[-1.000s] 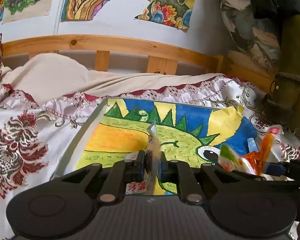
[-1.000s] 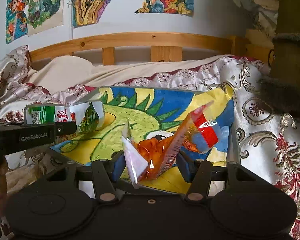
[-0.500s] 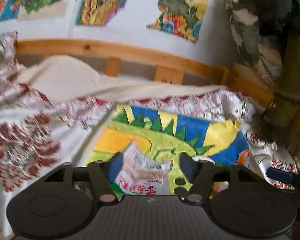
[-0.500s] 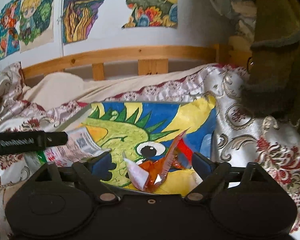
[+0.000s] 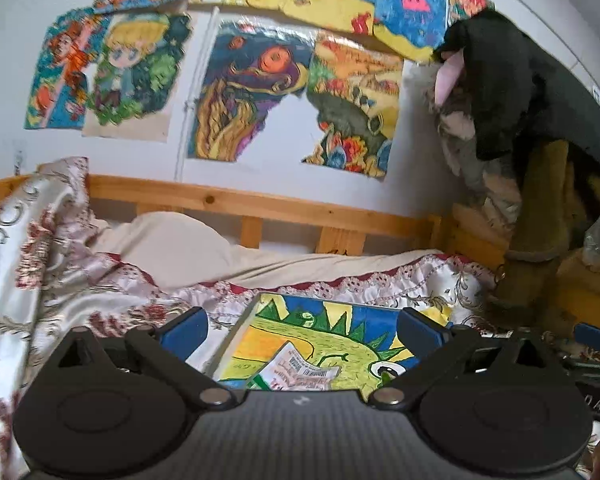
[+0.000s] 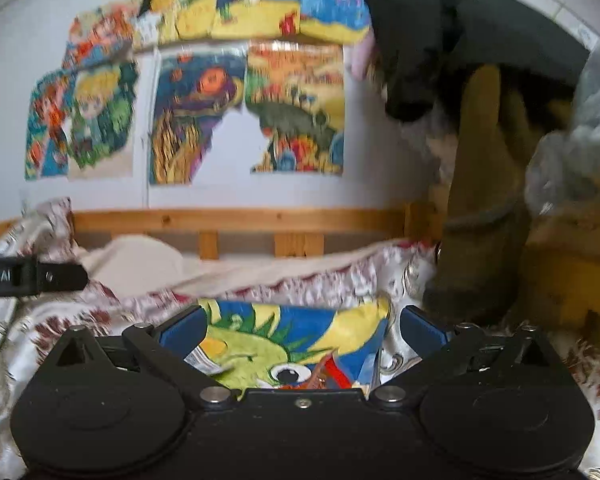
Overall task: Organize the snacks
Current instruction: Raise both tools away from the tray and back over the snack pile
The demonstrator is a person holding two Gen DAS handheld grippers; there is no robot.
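We hold both grippers, left [image 5: 302,330] and right [image 6: 300,330], jaws wide and empty above the tray [image 5: 236,336]; both snack packets [image 5: 300,370] lie released, so next we likely fetch another.

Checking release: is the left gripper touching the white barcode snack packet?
Apart. The left wrist view shows the left gripper wide open, and the white barcode snack packet lies between, clear of both fingers.

a patterned bedspread [image 5: 80,280] carries a dinosaur-painted tray [image 5: 268,340] and pillow [image 5: 168,248].
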